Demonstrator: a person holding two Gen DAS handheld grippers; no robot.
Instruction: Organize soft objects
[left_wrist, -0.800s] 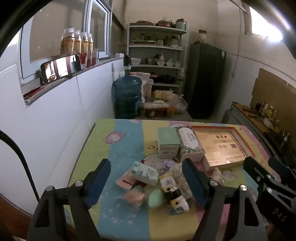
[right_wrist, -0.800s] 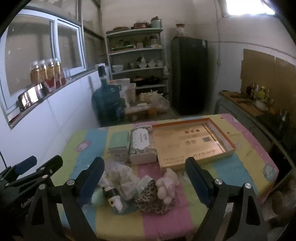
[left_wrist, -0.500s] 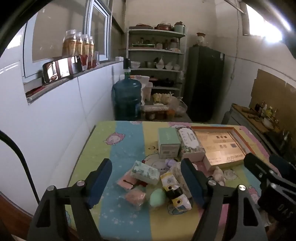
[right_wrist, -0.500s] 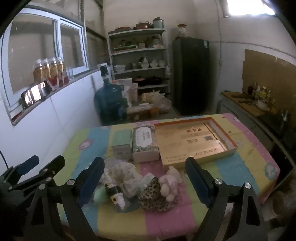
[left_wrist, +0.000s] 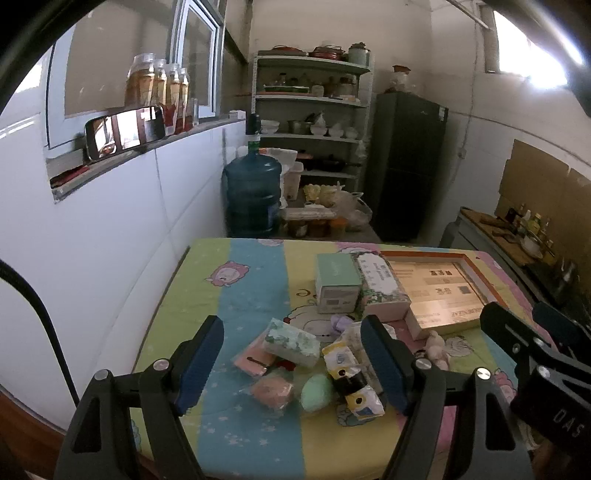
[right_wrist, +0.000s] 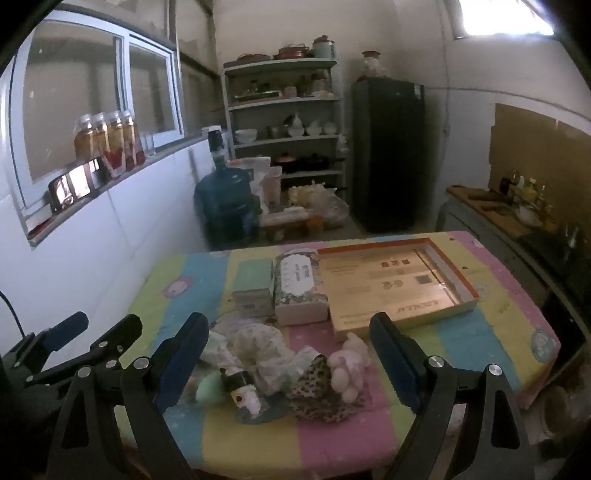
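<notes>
A heap of soft things lies at the near edge of the striped tablecloth (left_wrist: 255, 295): a floral tissue pack (left_wrist: 291, 341), a pink packet (left_wrist: 253, 359), a green sponge (left_wrist: 316, 392), a small pink plush toy (right_wrist: 349, 365), a leopard-print pouch (right_wrist: 317, 391) and crumpled white cloth (right_wrist: 258, 343). My left gripper (left_wrist: 291, 365) is open and empty, above the heap's left side. My right gripper (right_wrist: 290, 363) is open and empty, above the heap's right side. An open orange-rimmed box (right_wrist: 395, 284) lies behind.
A mint carton (left_wrist: 338, 282) and a floral tissue box (left_wrist: 382, 286) stand side by side mid-table, left of the open box. A blue water jug (left_wrist: 253, 195), shelves and a dark fridge (left_wrist: 406, 166) stand behind the table. A white wall runs along the left.
Both grippers have drawn back and risen slightly from the table; the heap looks a little farther. Nothing on the table moved.
</notes>
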